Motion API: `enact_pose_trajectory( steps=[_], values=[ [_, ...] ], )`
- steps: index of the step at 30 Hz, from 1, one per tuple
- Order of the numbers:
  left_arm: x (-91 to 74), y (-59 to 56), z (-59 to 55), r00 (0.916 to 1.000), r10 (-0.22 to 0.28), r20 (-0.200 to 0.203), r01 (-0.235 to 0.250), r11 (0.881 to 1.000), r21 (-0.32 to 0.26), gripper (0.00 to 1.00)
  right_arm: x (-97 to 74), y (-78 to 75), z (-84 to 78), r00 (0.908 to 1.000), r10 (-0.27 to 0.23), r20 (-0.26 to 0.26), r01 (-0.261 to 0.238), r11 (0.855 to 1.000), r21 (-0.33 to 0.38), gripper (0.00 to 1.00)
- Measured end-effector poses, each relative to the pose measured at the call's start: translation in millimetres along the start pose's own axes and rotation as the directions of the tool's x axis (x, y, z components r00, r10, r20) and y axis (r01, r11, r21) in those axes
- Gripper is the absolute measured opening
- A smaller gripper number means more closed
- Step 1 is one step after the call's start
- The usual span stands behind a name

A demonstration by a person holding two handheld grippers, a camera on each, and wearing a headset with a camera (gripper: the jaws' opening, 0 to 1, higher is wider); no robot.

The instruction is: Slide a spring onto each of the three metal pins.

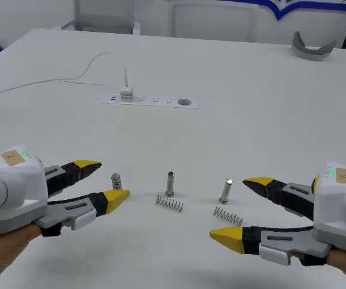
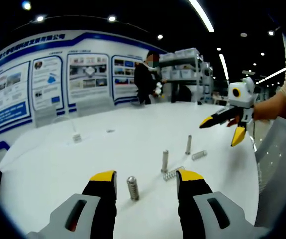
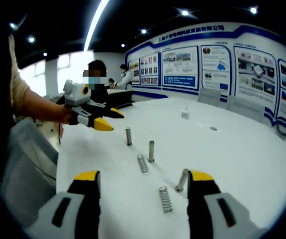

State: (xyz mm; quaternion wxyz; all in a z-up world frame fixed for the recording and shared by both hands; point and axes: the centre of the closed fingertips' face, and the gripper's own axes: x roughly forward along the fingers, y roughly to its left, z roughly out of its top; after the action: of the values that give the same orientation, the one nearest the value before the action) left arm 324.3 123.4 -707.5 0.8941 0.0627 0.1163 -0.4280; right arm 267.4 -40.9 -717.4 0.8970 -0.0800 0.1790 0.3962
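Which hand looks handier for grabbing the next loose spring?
Probably the right gripper: a loose spring lies between its open jaws. The left gripper faces the pin already wearing its spring.

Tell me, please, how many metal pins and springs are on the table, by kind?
Metal pins: 3 (left pin, middle pin, right pin)
Springs: 3 (fitted spring on the left pin, middle loose spring, right loose spring)
Total: 6
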Motion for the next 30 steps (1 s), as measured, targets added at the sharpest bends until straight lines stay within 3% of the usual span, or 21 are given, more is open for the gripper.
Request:
enact_pose_trajectory(
  steps=[11, 23, 30],
  values=[
    [-19.1, -15.6, 2.3, 0.9998, -0.018, -0.001, 0.018, 1.000, 0.017, 0.51, 4.1, 2.8, 4.3, 0.9999, 0.014, -0.001, -0.014, 1.000, -0.021, 0.71],
    [-14.6, -44.7, -8.8, 0.9951, -0.090, -0.041, 0.092, 0.995, 0.045, 0.50, 16.1, 2.0, 11.9, 0.9995, 0.031, -0.012, -0.031, 0.998, -0.053, 0.61],
    [-13.1, -51.0, -14.4, 0.9924, -0.108, -0.059, 0.110, 0.993, 0.047, 0.49, 26.5, 1.2, 10.3, 0.9987, 0.043, -0.027, -0.045, 0.997, -0.056, 0.56]
  ],
)
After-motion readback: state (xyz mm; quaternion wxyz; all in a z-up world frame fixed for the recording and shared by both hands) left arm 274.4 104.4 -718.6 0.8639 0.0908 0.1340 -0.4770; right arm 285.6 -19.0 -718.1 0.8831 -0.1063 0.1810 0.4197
